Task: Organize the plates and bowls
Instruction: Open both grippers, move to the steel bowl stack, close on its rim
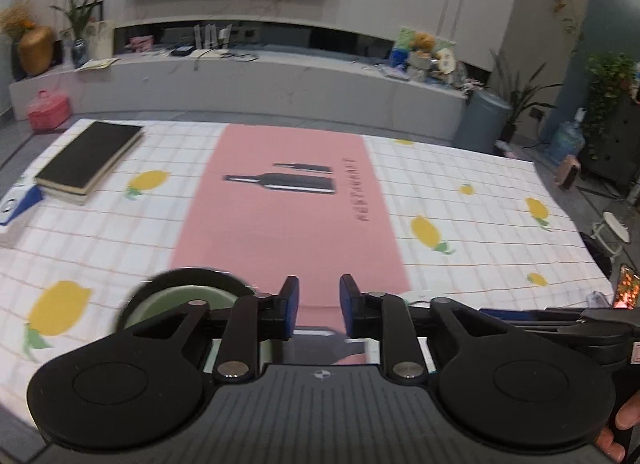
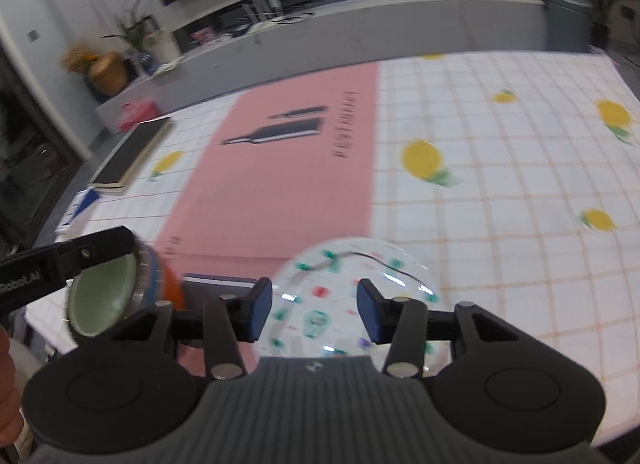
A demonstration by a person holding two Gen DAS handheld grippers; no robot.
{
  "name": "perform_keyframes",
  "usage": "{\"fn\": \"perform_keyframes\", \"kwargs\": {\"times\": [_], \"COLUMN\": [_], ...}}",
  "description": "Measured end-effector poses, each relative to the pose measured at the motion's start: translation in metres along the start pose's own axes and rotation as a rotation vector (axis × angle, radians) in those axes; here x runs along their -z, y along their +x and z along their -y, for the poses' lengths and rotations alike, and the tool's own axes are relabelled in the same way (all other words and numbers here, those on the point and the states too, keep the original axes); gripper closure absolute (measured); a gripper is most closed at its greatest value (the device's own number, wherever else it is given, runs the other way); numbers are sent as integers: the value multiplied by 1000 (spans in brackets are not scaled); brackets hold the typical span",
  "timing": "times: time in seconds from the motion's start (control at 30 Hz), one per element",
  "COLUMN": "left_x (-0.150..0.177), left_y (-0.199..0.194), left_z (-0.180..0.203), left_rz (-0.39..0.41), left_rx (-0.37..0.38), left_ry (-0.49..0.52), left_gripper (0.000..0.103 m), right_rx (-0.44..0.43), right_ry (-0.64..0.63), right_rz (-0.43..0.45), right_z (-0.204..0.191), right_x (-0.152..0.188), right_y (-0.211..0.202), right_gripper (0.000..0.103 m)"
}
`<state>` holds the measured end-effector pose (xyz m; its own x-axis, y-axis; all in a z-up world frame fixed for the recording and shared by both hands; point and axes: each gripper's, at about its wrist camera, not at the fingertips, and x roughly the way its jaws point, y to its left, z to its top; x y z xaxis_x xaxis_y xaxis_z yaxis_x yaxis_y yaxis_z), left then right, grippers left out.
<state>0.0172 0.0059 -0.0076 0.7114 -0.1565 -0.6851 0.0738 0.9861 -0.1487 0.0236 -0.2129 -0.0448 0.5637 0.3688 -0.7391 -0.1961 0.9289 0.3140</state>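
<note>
Bowls, left wrist view: a stack of round bowls [image 1: 180,296], its top one dark-rimmed with a pale green inside, stands on the table at the lower left, partly hidden behind the gripper's left arm.
Left gripper: the black left gripper [image 1: 319,306] with blue pads hangs above the near edge of the table; its jaws stand apart with nothing between them, only the mat showing in the gap.
Table covering: a white checked tablecloth [image 1: 480,200] printed with yellow lemons, with a pink rectangular mat [image 1: 288,224] bearing dark bottle shapes laid down its middle.
Books: a pile of black-covered books [image 1: 90,160] lies at the far left of the table, well apart from the bowls.
Person: fingertips of a hand [image 1: 620,432] show at the lower right corner.

Plate, right wrist view: a round clear glass plate [image 2: 352,296] with small coloured prints lies on the table just beyond the right gripper, straddling the edge of the pink mat [image 2: 280,184] and the checked tablecloth [image 2: 500,184].
Right gripper: the black right gripper [image 2: 315,314] has its blue pads spread; the plate shows between and below them, and neither pad presses on it.
Bowls: the green-lined stack [image 2: 108,300], with blue and orange bowls beneath, stands left of the plate, apart from it.
Other gripper: the left gripper's black body reaches in above the stack from the left edge; whether it touches cannot be told.
</note>
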Motion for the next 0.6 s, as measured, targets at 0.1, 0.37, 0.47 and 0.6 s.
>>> {"fn": "perform_keyframes", "kwargs": {"times": [0.1,0.37,0.47,0.6], "left_x": [-6,-12,-9,-1], "left_y": [-8,-22,-24,-22], "left_z": [-18,-64,-86,-111], "left_rz": [6,28,18,-26], "left_rx": [-20,-123,-174,-191], "left_ry": [-15,-54,-107,-193], "left_gripper": [61,43,41,39], "right_rx": [-48,-154,-179,-185], "right_ry": [-34,-105,-102,-71], "right_rz": [-4,-82,-126,-206], "right_z": [-22,-78,-91,-101], "right_x": [-8,-16,-17,-15], "right_y": [4,28,40,62], "right_gripper": [46,28,23,21]}}
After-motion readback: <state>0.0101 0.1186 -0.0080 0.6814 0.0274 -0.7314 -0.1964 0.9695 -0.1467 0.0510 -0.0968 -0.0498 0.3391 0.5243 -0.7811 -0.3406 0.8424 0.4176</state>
